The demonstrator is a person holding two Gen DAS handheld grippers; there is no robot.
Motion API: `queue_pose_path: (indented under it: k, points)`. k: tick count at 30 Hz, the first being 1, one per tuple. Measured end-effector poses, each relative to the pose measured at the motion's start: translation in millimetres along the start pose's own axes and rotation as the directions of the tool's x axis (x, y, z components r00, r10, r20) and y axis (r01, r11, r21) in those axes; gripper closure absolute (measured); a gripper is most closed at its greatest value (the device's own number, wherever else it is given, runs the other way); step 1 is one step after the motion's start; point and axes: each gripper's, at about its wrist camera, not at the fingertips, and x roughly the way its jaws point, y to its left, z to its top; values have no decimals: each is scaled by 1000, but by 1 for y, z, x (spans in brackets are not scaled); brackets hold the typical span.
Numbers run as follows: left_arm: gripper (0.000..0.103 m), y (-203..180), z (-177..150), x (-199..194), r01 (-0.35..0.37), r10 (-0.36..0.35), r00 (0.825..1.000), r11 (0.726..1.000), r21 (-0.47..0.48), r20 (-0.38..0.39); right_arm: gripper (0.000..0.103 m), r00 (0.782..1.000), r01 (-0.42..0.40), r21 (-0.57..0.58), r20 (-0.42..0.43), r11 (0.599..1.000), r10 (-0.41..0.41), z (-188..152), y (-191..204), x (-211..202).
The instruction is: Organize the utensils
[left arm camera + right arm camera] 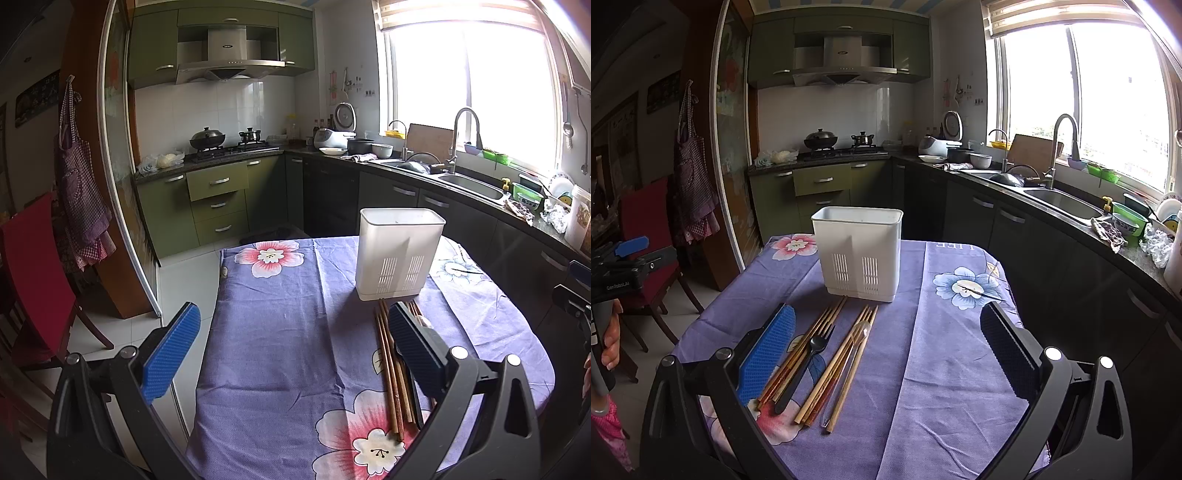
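Observation:
A white slotted utensil holder point(399, 253) point(860, 252) stands upright on the purple floral tablecloth point(280, 350) point(945, 362). In front of it lie several wooden chopsticks point(827, 365) point(391, 373), a black plastic fork point(809, 363) and a clear plastic spoon point(855, 349). My left gripper point(295, 354) hangs open above the cloth, left of the chopsticks, with its right finger point(415, 350) over some of them. My right gripper point(886, 354) is open too, nothing between its fingers, the utensils just inside its left finger point(768, 354).
The table's edges drop off left and right. A red chair point(33, 280) stands at the left by a sliding door. A dark counter with sink point(1063, 203) and dishes runs along the right. A hand point(611, 343) holds the left gripper's handle at the right wrist view's left edge.

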Motion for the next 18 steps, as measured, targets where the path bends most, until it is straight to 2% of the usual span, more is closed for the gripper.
queue_pose_path:
  k: [18]
  points:
    - [6,-3,0,5,2,-2,1000,1000,3,-13,4,1000,-9,4,-18,1000,9,1,-3,2]
